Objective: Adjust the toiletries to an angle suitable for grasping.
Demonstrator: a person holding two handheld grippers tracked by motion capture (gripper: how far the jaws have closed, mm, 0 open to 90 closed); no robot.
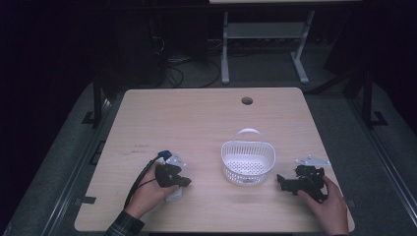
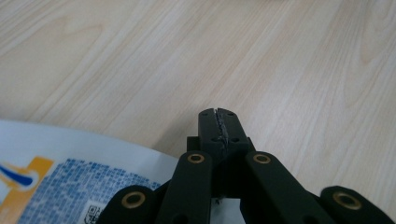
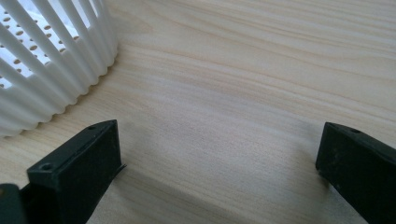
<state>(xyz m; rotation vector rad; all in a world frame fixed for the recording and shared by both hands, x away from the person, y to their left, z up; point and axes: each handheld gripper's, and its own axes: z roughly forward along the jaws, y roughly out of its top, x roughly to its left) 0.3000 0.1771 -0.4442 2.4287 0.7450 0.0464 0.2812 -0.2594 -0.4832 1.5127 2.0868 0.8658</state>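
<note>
A white slatted plastic basket with a handle stands on the wooden table, right of centre, and nothing shows inside it. My left gripper lies low at the front left, its jaws pressed together with nothing between them. Under and beside it lies a white packet with blue print, its white edge peeking out below the hand. My right gripper rests at the front right, pointing left toward the basket. It is open, with bare wood between the wide-set jaws.
A round cable hole sits near the table's far edge. Beyond the table stand a grey desk frame and loose cables on a dark floor. Bare tabletop stretches across the far half and the left side.
</note>
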